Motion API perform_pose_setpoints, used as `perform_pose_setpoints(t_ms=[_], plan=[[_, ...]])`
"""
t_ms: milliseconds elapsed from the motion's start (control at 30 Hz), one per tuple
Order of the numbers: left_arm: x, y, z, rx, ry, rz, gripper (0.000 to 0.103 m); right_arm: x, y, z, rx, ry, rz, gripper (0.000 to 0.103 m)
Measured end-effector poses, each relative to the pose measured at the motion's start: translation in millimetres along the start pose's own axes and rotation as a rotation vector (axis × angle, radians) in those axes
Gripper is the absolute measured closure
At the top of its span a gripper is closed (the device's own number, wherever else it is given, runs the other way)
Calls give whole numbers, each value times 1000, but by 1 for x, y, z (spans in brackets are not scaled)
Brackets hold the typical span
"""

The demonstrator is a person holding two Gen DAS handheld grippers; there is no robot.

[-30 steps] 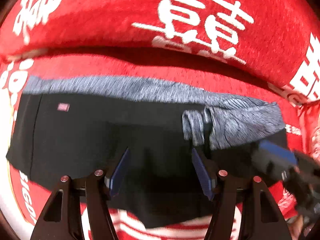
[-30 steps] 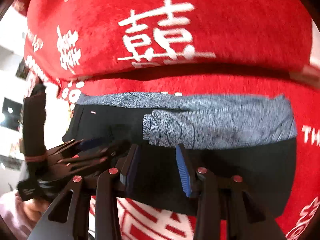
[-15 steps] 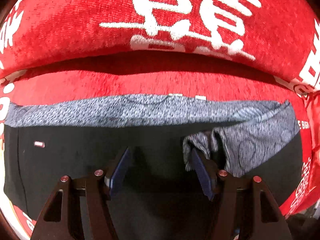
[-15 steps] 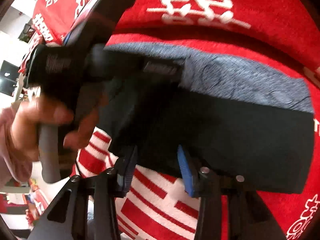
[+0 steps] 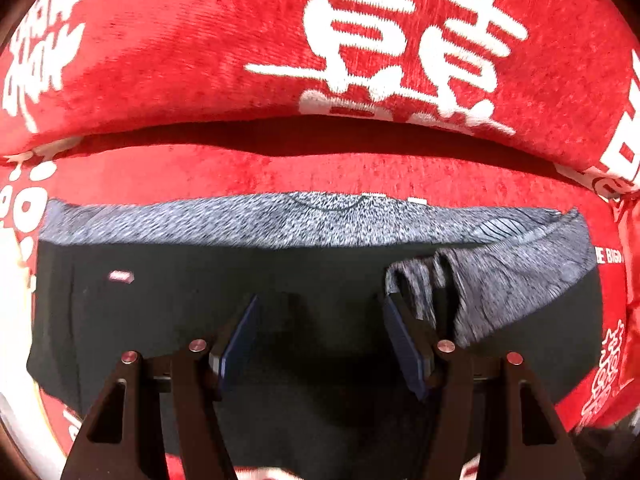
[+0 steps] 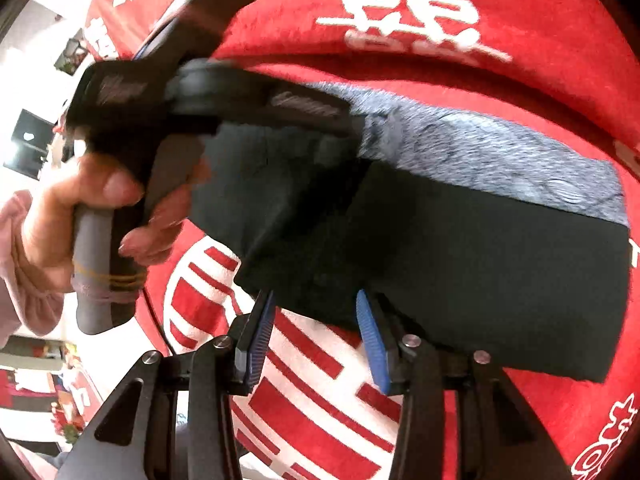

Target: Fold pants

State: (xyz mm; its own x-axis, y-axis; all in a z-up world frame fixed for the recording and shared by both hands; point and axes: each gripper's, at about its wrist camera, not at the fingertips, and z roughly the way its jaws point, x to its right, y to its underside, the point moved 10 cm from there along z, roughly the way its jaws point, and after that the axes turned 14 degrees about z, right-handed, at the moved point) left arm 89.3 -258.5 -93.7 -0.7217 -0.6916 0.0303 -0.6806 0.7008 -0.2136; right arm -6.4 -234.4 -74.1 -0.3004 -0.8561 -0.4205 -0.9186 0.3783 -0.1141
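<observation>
So the big change: the right camera has swung round a fair bit. A second ago it looked square down on the pants with the grey waistband across the middle; now the pants (image 6: 460, 248) run off diagonally and the near hem edge sits right at my right gripper (image 6: 316, 332). The left gripper (image 5: 320, 340) slid sideways along the garment too, since the little red label (image 5: 121, 277) that was up beside the left pad earlier now sits way off to the left.

What that means, I reckon: the pants are already folded down to a compact dark rectangle lying flat on the red couch seat (image 5: 320, 168), just in front of the red cushion (image 5: 200, 40) with the white characters. Looks like I'm lining up for the next fold, not mid-fold.

Jaws: left ones are standing fairly wide, nothing pinched, dark cloth under the gap and the bunched grey waistband (image 5: 500, 280) just beside the right pad. Right ones are narrower and creeping open, hovering over the hem edge and the striped print. I can't see the pads pressing cloth, so I'd call that empty.

Pose: both grippers point steeply down at the seat. From the right view the person's left hand (image 6: 80, 216), pink sleeve at the wrist, is wrapped round the grey handle, holding the left gripper over the far-left end of the pants.
</observation>
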Motion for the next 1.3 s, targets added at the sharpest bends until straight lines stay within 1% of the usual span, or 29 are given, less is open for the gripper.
perform_pose_setpoints(t_ms=[67,100,133,200,300,367,400,467,533,567,600,633,667,767,800,900,1067,1133,1300], plan=[[2,3,-10,12,-12,18,38,14,-6,-12,31,21,19,59],[5,4,-15,19,-11,22,38,22,-10,-19,45,32,39,62],[8,4,-19,24,-2,23,38,33,-15,-24,57,42,63,70],[19,4,-25,26,18,27,38,59,-27,-36,91,70,126,79],[44,11,-31,13,36,56,38,89,-42,-49,129,101,206,79],[56,13,-28,0,35,69,38,113,-50,-59,148,114,291,79],[63,17,-28,-17,29,74,38,119,-50,-61,151,114,315,79],[72,26,-10,-77,6,78,38,135,-50,-65,160,126,374,79],[73,36,1,-111,4,65,37,142,-46,-62,154,134,397,79],[72,38,2,-107,5,51,35,145,-43,-60,147,139,407,79],[70,38,1,-103,-8,45,26,148,-39,-59,139,142,413,79],[68,38,0,-104,-20,46,20,148,-39,-56,132,143,414,79],[66,40,-1,-105,-26,47,20,148,-35,-54,120,141,414,79],[63,44,-1,-112,-11,22,20,150,-31,-51,105,138,417,77],[61,45,-2,-114,-14,16,20,149,-30,-51,105,135,418,75],[62,49,-11,-114,-29,8,20,146,-33,-49,93,115,423,63],[60,50,-14,-121,-39,-11,20,139,-36,-46,71,122,391,54],[59,56,-20,-121,-37,-19,20,136,-36,-43,64,125,383,49],[52,64,-29,-124,-32,-25,20,129,-36,-40,50,161,361,40]])
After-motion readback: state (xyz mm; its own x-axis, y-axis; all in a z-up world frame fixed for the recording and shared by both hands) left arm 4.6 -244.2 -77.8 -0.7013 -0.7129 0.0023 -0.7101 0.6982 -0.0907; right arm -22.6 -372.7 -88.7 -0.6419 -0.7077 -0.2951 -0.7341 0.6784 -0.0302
